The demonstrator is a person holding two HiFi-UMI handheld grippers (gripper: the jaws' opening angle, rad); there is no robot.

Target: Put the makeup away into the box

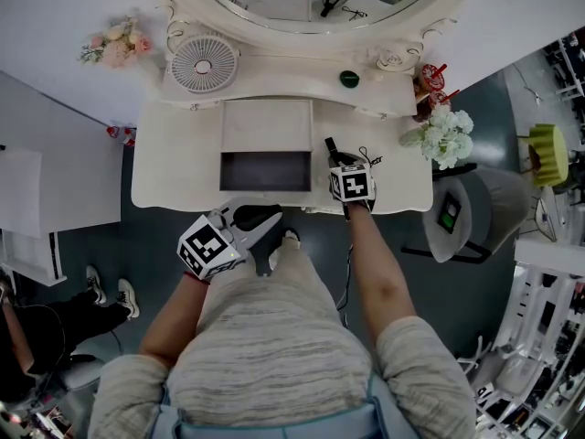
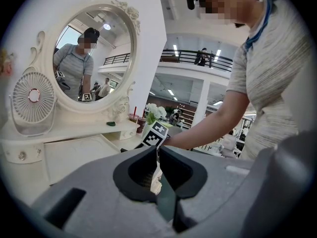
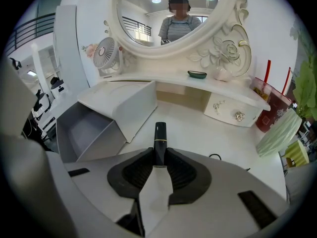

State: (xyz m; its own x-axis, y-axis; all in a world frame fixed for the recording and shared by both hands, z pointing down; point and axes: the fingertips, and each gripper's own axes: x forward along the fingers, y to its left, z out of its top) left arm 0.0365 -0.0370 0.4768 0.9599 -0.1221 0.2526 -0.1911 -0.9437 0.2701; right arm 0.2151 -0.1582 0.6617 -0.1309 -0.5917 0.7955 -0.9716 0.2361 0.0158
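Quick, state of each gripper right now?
Left gripper: closed, empty.
Right gripper: closed on a black makeup tube with a gold band.

No word, number or brand can be read in any view. The only print is black-and-white square patterns, without letters, on the left cube (image 1: 210, 248), lower centre of the head view, and the right cube (image 1: 353, 185), at centre.

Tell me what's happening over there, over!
Right gripper shut on black makeup tube. Left gripper shut, empty. Box open, nothing in the way.
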